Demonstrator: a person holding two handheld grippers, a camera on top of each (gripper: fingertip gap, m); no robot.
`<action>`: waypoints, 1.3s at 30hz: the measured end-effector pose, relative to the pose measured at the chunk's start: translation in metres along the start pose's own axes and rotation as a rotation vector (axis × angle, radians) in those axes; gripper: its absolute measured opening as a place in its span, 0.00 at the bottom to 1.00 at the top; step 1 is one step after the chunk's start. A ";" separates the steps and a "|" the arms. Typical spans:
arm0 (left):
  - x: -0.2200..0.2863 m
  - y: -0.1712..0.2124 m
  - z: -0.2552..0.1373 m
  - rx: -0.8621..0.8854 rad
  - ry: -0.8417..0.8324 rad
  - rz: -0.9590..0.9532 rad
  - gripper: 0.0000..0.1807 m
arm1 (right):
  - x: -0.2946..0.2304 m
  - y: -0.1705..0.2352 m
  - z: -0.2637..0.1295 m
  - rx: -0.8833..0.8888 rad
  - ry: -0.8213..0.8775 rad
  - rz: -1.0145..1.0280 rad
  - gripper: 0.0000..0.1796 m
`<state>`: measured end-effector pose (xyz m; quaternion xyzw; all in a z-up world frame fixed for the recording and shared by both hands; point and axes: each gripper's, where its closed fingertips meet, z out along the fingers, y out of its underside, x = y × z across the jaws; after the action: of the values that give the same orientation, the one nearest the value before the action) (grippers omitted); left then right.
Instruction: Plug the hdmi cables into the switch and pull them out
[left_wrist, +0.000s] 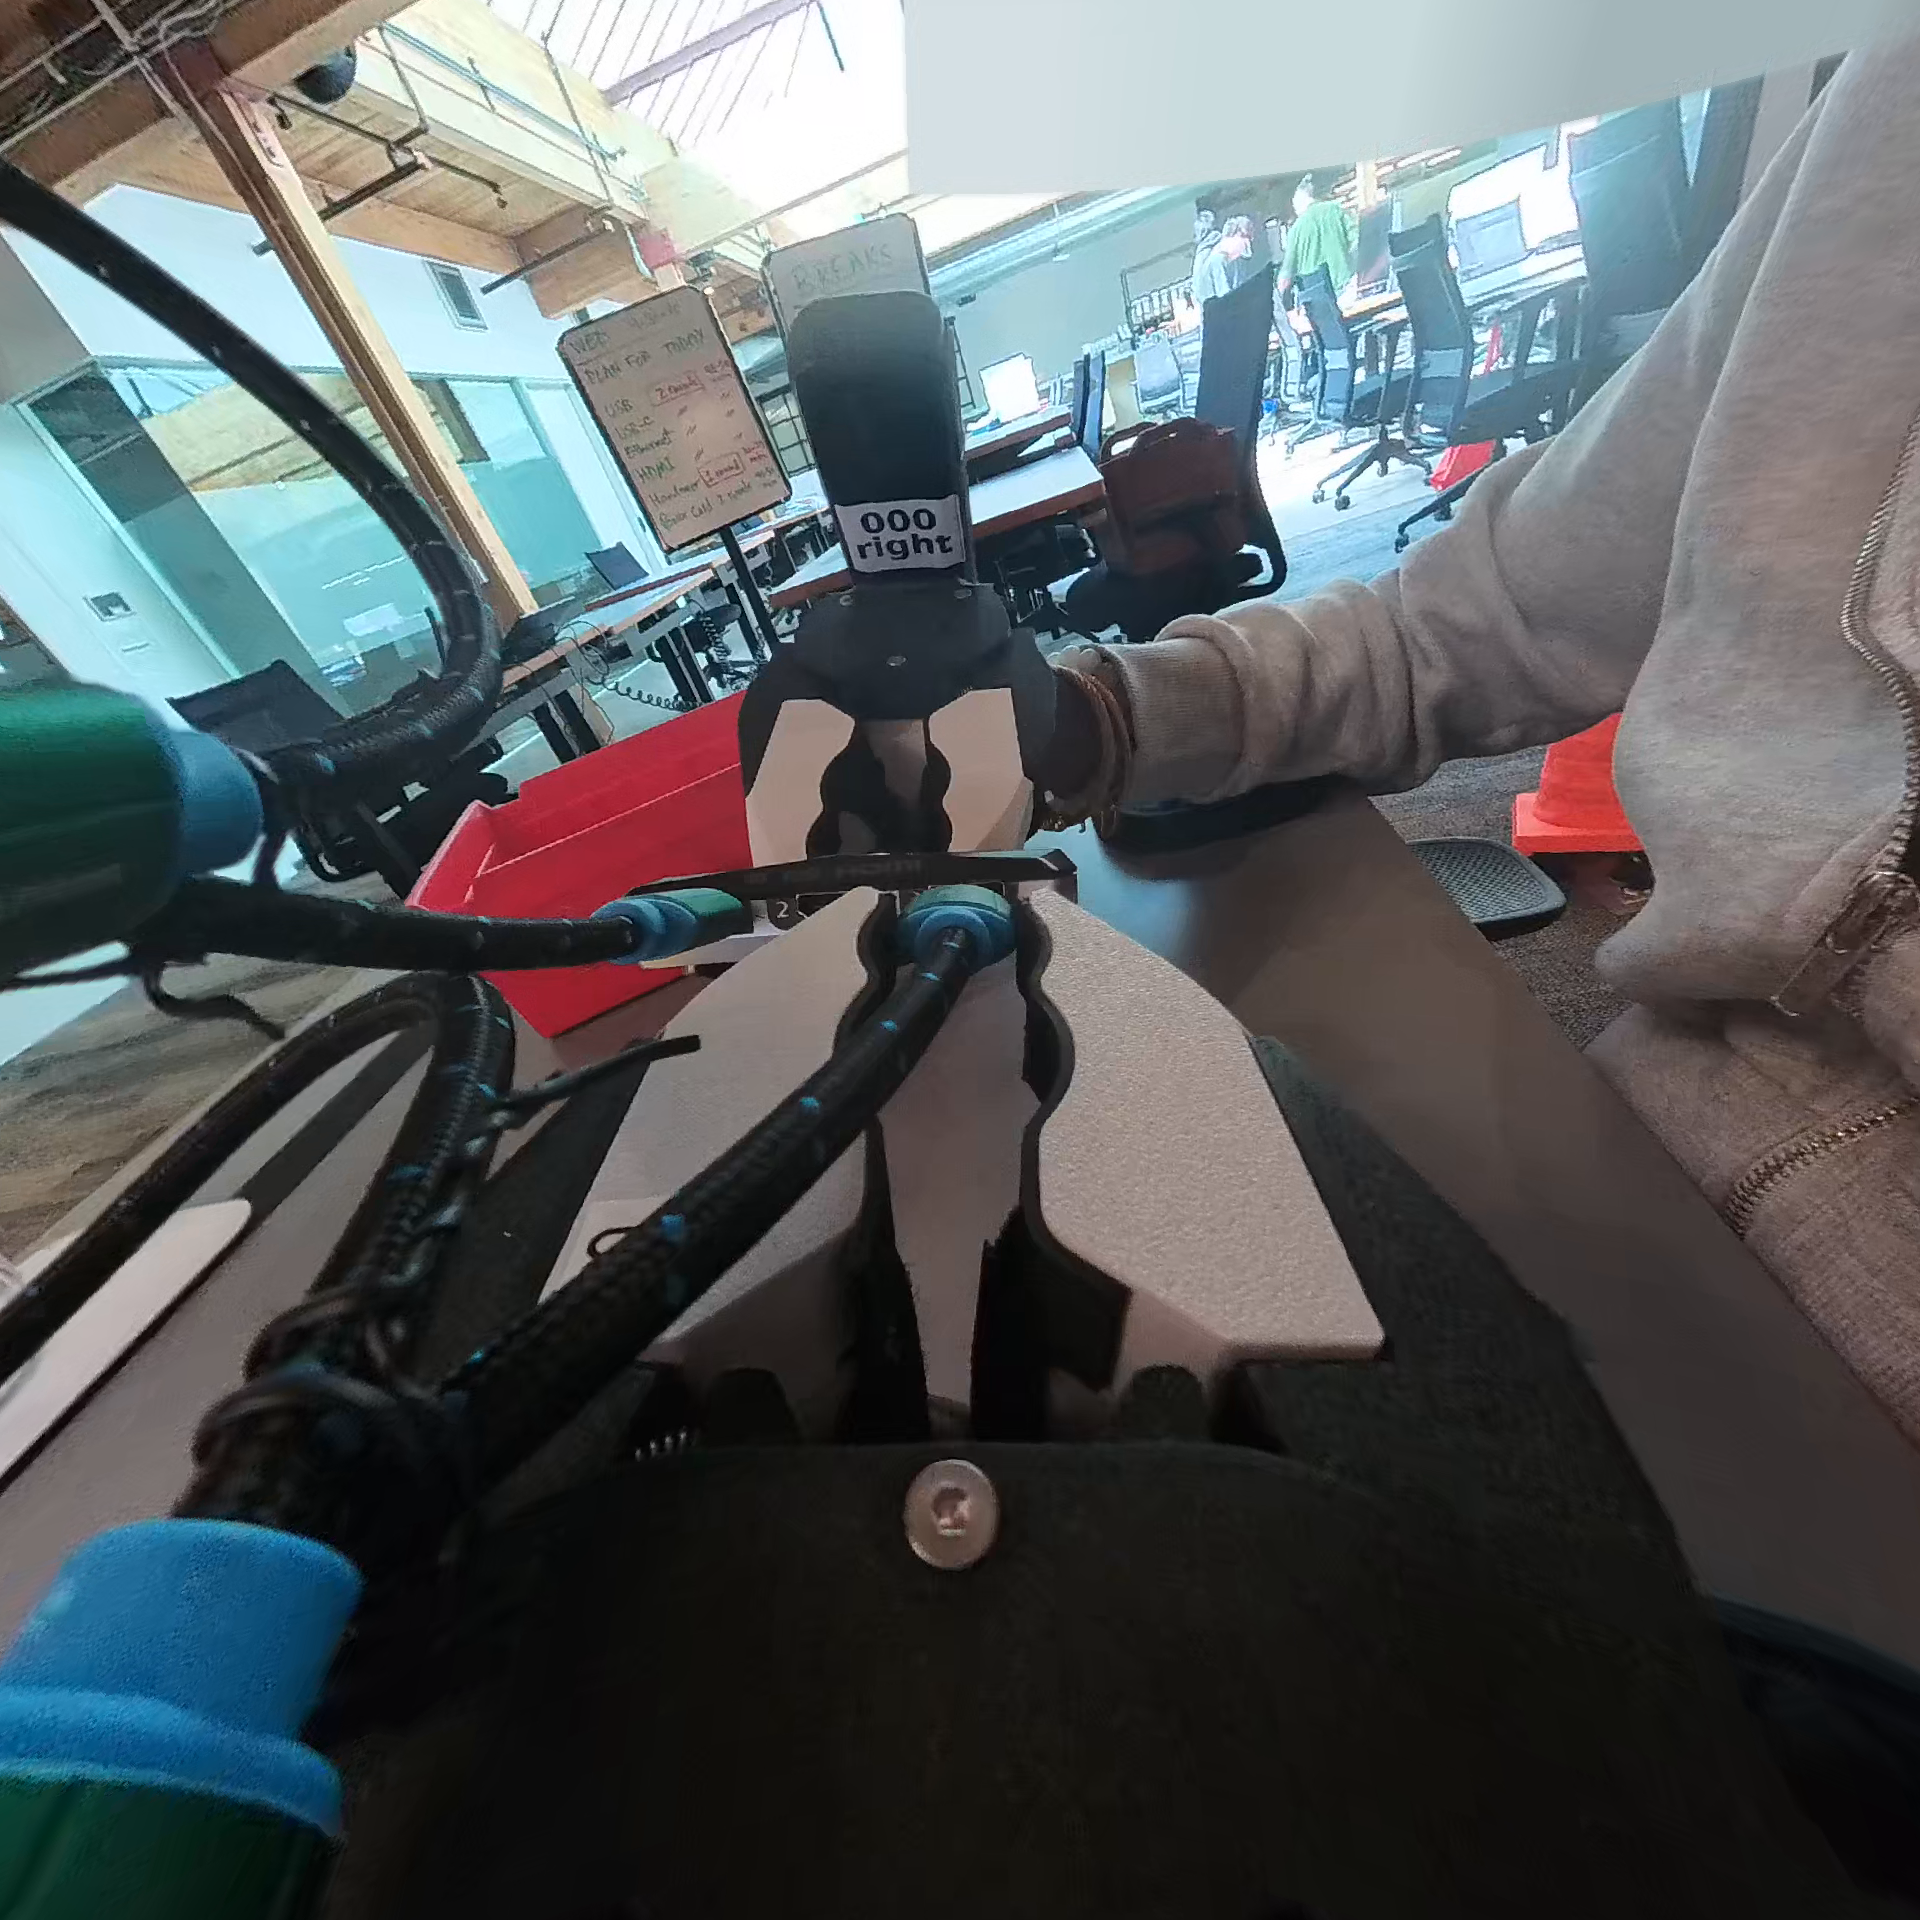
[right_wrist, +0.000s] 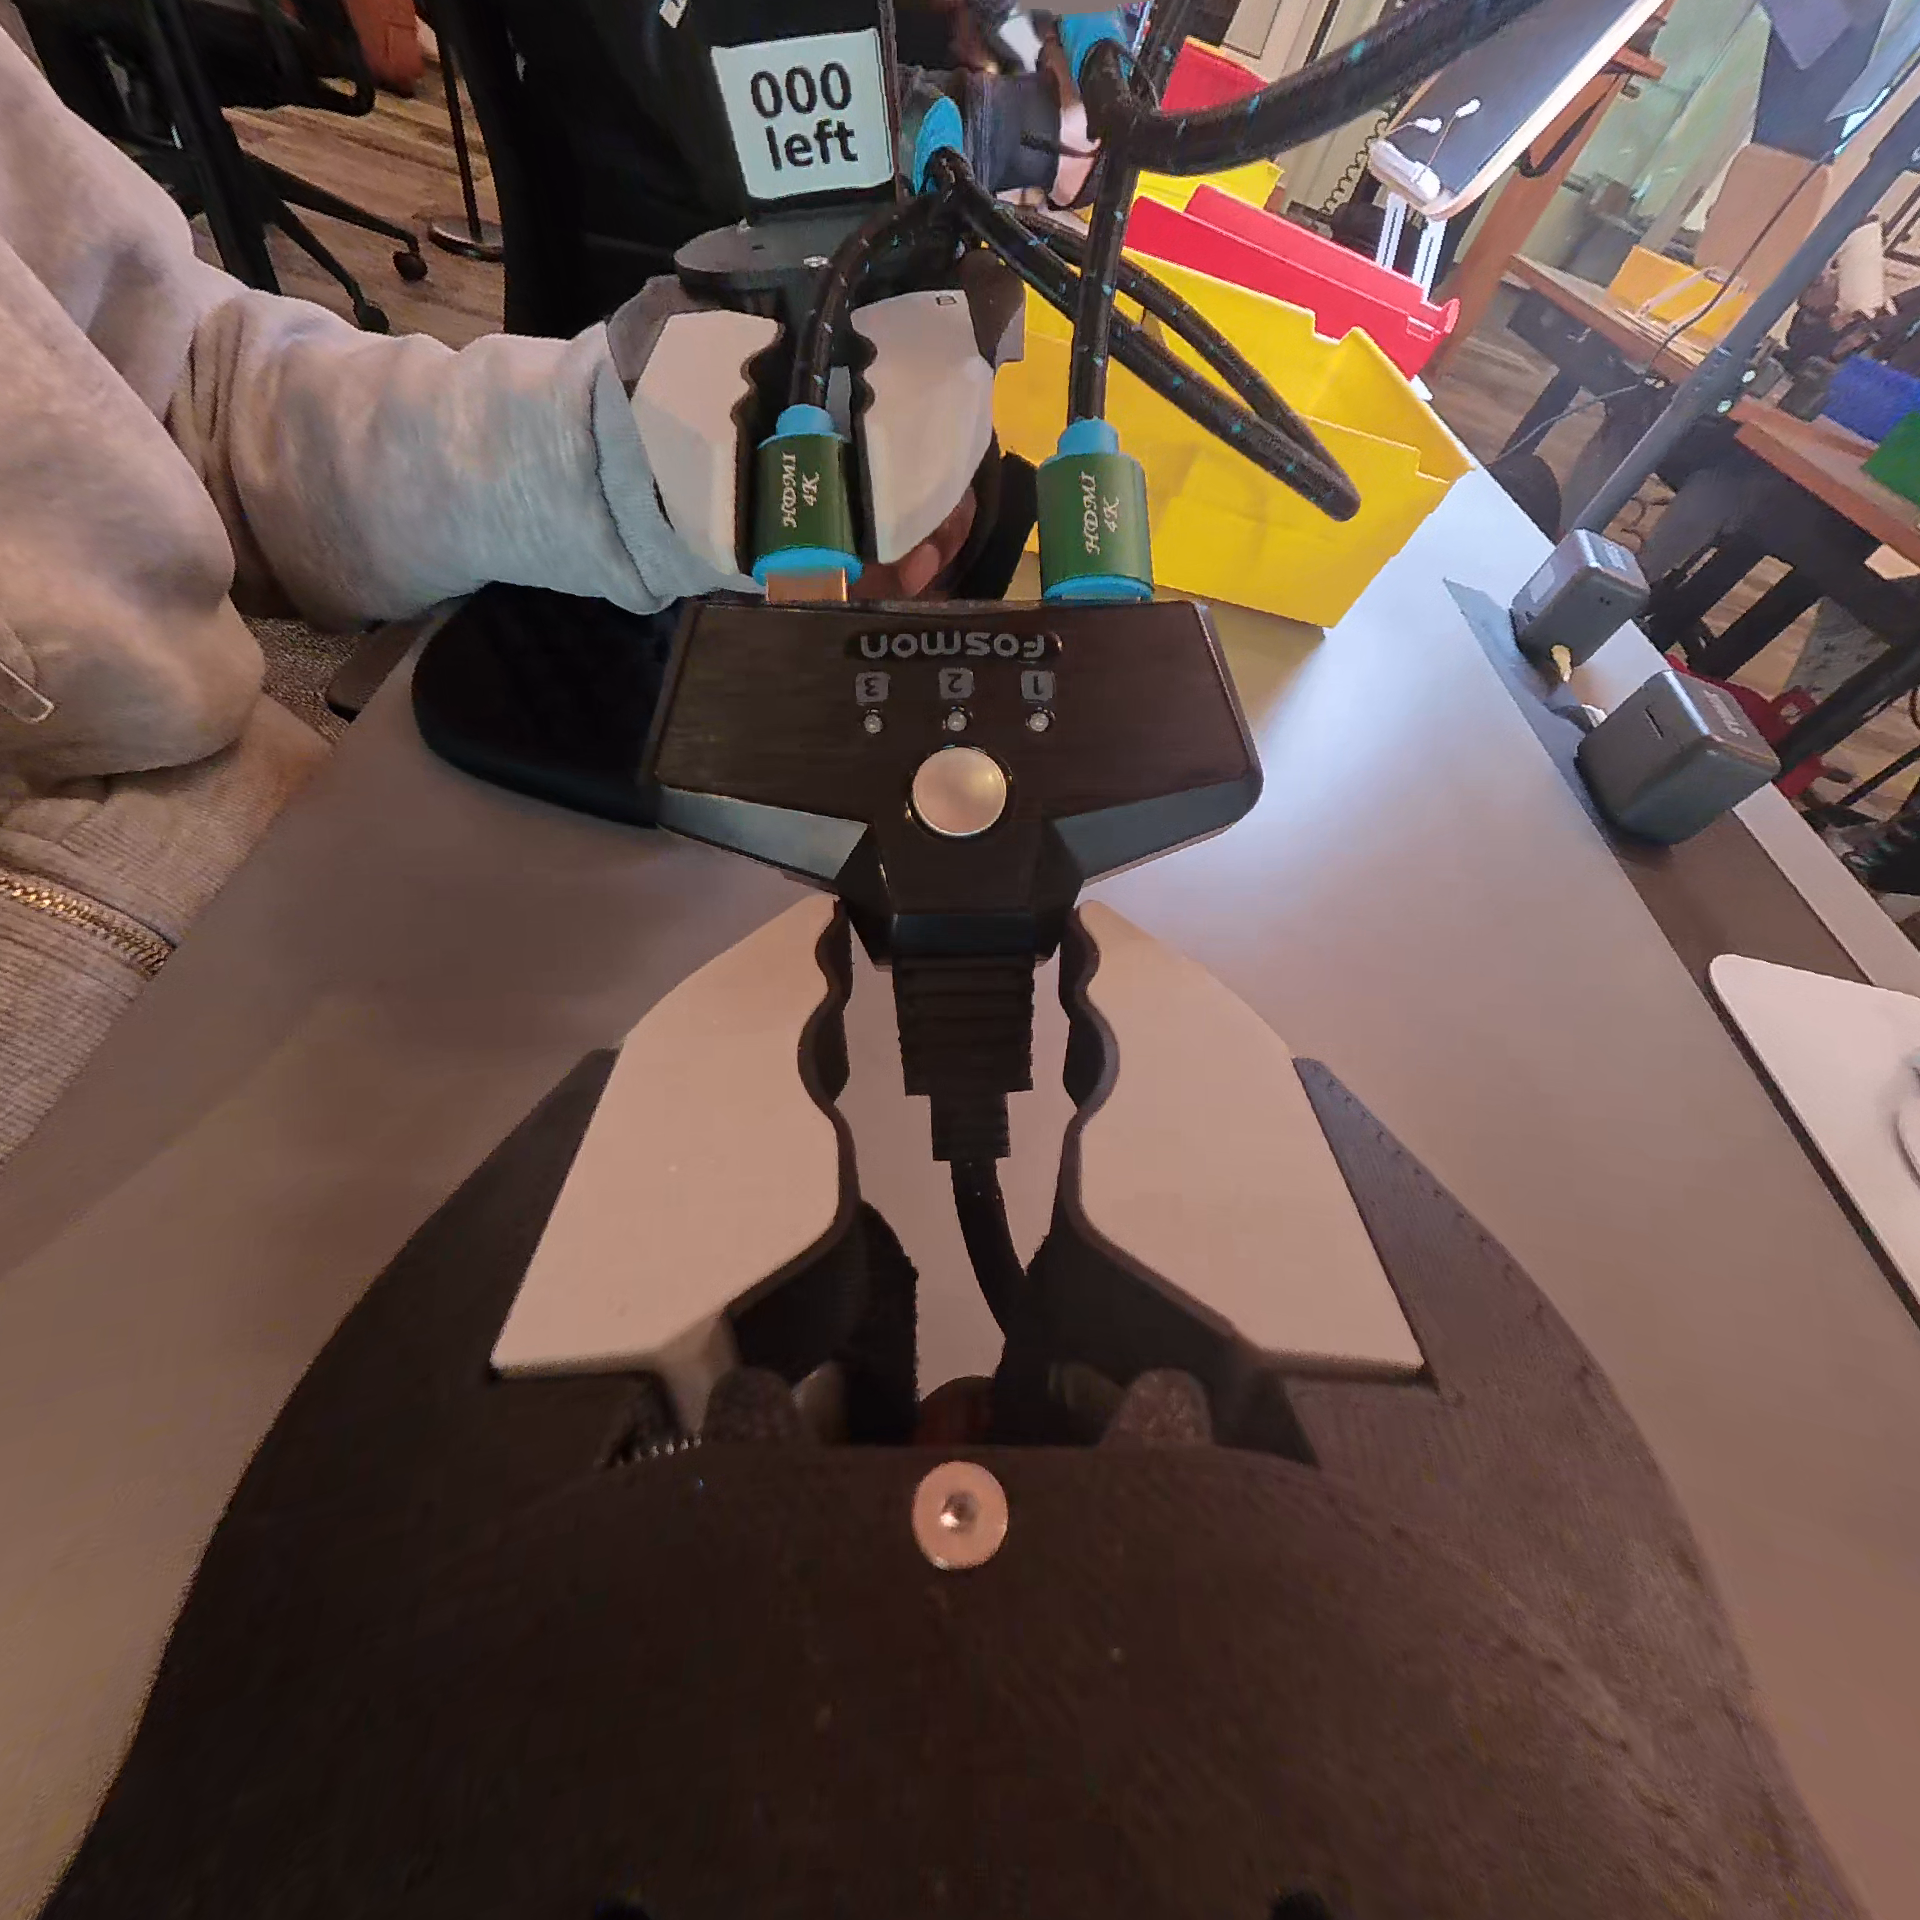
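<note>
A black HDMI switch (right_wrist: 956, 717) lies on the grey table (right_wrist: 1403, 935). My right gripper (right_wrist: 956, 920) is shut on the switch's rear neck where its own black cable leaves. My left gripper (left_wrist: 951, 914) is shut on a green-and-blue HDMI plug (left_wrist: 956, 925) at the switch's far edge. In the right wrist view this plug (right_wrist: 805, 499) stands at the left port with its gold tip still showing. A second green plug (right_wrist: 1096, 520) sits fully in the right port. Both have black braided cables (left_wrist: 727, 1174). The switch shows edge-on in the left wrist view (left_wrist: 862, 868).
A yellow bin (right_wrist: 1247, 447) and a red bin (right_wrist: 1299, 260) stand behind the switch. Two grey boxes (right_wrist: 1662, 748) and a white pad (right_wrist: 1829, 1060) lie at the table's right side. A person's grey sleeve (right_wrist: 416, 468) reaches in. Loose plug ends (left_wrist: 156, 1662) hang near the left camera.
</note>
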<state>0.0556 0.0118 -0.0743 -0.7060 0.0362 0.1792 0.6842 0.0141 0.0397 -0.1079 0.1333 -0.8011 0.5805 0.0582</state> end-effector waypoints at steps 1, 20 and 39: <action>0.000 0.001 0.000 -0.005 -0.001 -0.004 0.12 | 0.000 0.000 0.000 -0.003 0.004 -0.003 0.22; -0.003 0.017 0.003 -0.086 -0.015 -0.057 0.12 | 0.006 0.009 0.008 -0.025 0.044 0.040 0.21; -0.038 -0.036 -0.025 0.263 -0.290 0.064 0.18 | 0.039 -0.075 -0.026 0.236 0.192 0.040 0.22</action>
<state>0.0363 -0.0181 -0.0285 -0.5756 -0.0173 0.2946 0.7626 -0.0040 0.0368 -0.0209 0.0668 -0.7207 0.6817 0.1069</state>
